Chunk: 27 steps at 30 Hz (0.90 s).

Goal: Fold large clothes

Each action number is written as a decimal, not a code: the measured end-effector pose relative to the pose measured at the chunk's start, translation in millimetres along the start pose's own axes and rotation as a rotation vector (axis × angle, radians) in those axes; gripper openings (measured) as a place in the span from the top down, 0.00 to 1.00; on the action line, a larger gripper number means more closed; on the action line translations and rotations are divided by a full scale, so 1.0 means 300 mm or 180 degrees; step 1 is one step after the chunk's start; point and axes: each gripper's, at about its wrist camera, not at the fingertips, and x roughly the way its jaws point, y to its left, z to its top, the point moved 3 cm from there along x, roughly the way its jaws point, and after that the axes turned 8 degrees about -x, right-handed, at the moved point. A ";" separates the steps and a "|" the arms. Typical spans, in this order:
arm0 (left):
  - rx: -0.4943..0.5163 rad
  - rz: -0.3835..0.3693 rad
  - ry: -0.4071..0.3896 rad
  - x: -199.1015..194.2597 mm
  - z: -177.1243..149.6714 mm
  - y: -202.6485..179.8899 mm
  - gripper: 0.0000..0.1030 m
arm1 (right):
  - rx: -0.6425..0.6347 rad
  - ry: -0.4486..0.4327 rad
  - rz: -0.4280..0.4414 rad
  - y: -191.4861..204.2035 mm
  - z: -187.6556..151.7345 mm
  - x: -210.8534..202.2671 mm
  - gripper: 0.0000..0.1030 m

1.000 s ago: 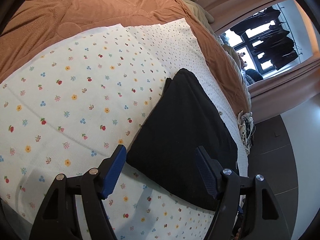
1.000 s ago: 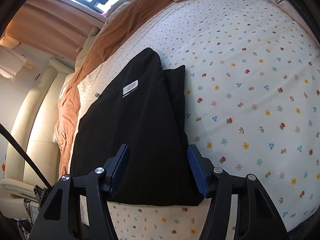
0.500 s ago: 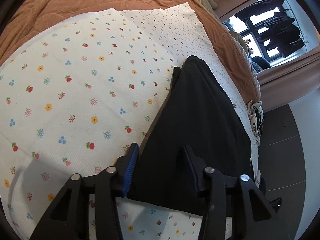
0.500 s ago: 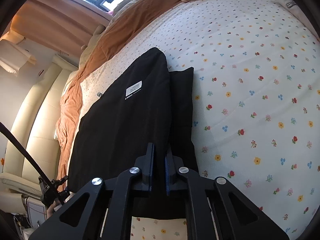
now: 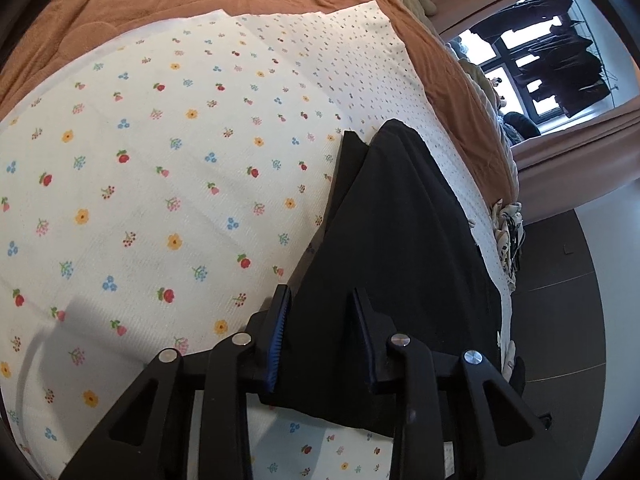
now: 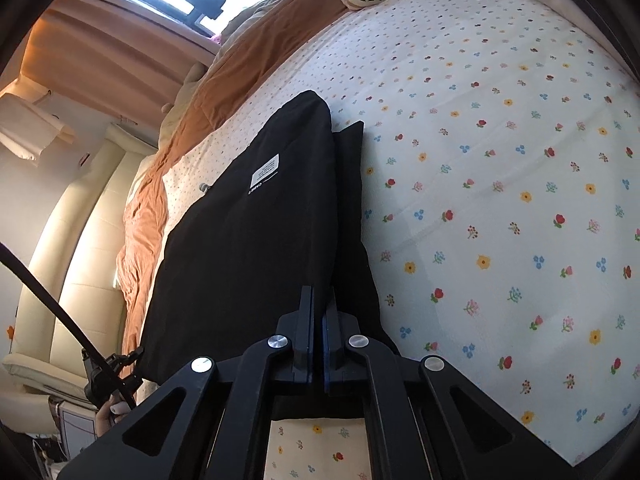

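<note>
- Left wrist view: the black garment [image 5: 400,264], partly folded, lies on the floral bedsheet [image 5: 160,200] in the centre-right of the frame. Its long axis runs from the bottom centre toward the upper right. The left tongs [image 5: 320,320] straddle its near left corner, and the pads appear to bunch a thick fold. One second ago these jaws stood wide and short of the cloth.
- Right wrist view: the same black garment [image 6: 256,240] extends up and left from the right tongs [image 6: 320,312]. These are closed together, pinching the near edge beside the upper layer's right border. Earlier they were open. A white label [image 6: 264,170] faces up.
</note>
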 end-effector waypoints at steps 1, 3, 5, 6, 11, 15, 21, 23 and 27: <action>-0.0026 0.0030 0.0013 -0.003 -0.001 0.006 0.67 | 0.0003 0.0011 -0.0013 -0.002 -0.001 0.002 1.00; -0.0039 0.0085 -0.0032 -0.021 -0.009 0.014 0.40 | 0.0012 0.0050 -0.0028 0.004 -0.002 0.004 1.00; -0.0078 0.0003 -0.0110 -0.051 -0.018 0.022 0.14 | 0.0062 0.0073 -0.0007 0.005 -0.004 0.002 1.00; -0.0110 -0.0059 -0.0129 -0.065 -0.023 0.025 0.13 | 0.0071 0.0080 -0.0005 0.008 -0.007 0.000 1.00; -0.0230 -0.0222 -0.0100 -0.105 -0.057 0.052 0.13 | 0.0048 0.0069 0.0014 0.021 -0.012 -0.018 0.99; -0.0302 -0.0401 -0.0023 -0.098 -0.073 0.048 0.14 | 0.0142 0.0143 0.0019 0.007 -0.013 -0.031 0.92; -0.0372 -0.0378 0.0117 -0.018 -0.072 0.029 0.39 | 0.0242 0.0057 0.0092 -0.008 -0.038 -0.104 0.27; -0.0358 -0.0314 0.0121 0.010 -0.069 0.022 0.41 | 0.0360 0.0096 0.0136 -0.028 -0.062 -0.117 0.27; -0.0311 -0.0270 0.0140 0.047 -0.059 0.014 0.50 | 0.0574 0.0145 0.0336 -0.049 -0.113 -0.118 0.27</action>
